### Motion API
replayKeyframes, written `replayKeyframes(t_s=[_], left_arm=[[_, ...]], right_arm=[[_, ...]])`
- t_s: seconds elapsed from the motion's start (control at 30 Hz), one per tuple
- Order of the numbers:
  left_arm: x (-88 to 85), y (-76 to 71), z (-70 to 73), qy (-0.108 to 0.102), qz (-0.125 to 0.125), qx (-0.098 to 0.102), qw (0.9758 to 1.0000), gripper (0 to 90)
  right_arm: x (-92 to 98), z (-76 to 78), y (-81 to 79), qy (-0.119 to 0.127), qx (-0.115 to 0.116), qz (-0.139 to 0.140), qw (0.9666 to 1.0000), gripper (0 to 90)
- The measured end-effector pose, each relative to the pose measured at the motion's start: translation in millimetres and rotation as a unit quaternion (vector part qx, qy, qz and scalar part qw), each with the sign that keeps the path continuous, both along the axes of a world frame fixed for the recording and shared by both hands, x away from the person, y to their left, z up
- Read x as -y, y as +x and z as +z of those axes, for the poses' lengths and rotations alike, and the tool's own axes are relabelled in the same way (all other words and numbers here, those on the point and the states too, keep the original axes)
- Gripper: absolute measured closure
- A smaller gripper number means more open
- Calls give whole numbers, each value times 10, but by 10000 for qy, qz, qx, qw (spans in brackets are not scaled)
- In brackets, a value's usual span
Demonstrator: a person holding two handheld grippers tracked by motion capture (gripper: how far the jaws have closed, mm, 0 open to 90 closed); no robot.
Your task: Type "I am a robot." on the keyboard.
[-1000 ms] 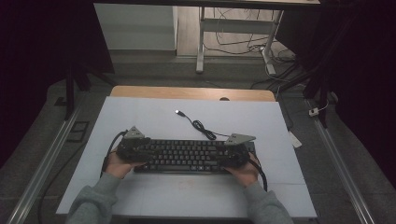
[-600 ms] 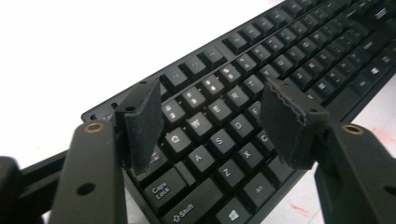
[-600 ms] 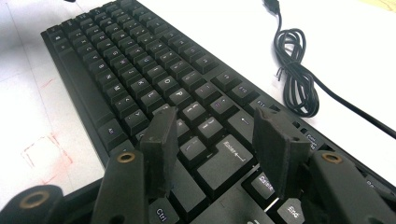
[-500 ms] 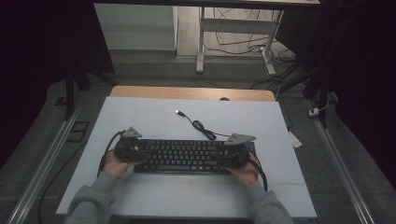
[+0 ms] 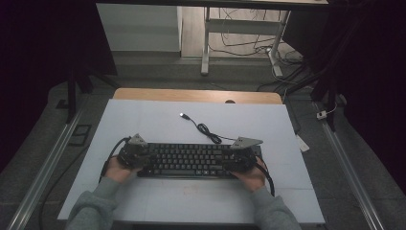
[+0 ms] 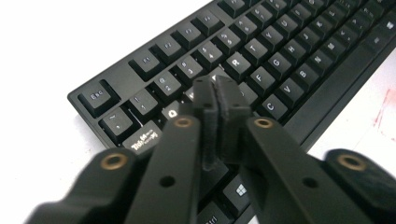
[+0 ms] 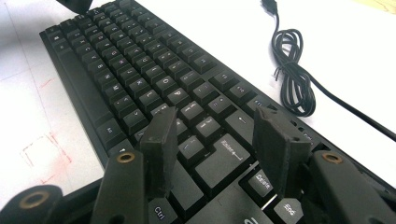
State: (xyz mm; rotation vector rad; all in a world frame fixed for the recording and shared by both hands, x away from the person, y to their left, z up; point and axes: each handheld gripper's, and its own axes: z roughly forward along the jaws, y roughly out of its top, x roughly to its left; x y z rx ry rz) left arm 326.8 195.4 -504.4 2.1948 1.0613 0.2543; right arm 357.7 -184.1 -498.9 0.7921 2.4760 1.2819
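A black keyboard [image 5: 191,160] lies flat on the white mat, its cable [image 5: 206,129] looping away toward the back. My left gripper [image 5: 142,157] is over the keyboard's left end. In the left gripper view its jaws [image 6: 217,88] have just been closing and now meet pad to pad above the letter keys [image 6: 261,46], with nothing between them. My right gripper [image 5: 235,160] is over the keyboard's right end. In the right gripper view it [image 7: 212,116] stands open above the keys near Enter [image 7: 224,154], touching nothing that I can see.
The white mat [image 5: 158,120] covers a wooden table whose far edge [image 5: 196,95] shows. The coiled cable [image 7: 292,70] and its USB plug [image 5: 183,115] lie behind the keyboard. Faint red marks [image 7: 37,149] are on the mat. Metal rails and a desk frame stand beyond.
The left gripper has shifted slightly at the keyboard's left end. The right gripper and the keyboard have stayed where they were.
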Motion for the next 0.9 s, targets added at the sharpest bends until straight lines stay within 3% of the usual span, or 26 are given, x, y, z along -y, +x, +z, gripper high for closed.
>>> replayKeyframes(t_s=[0.57, 0.9], left_arm=[[31, 11, -75, 278, -24, -104, 9996, 887], [36, 22, -96, 291, 20, -116, 9995, 887]], right_arm=[[3, -3, 0, -22, 0, -12, 10000, 500], [-3, -9, -1, -44, -17, -10, 10000, 500]])
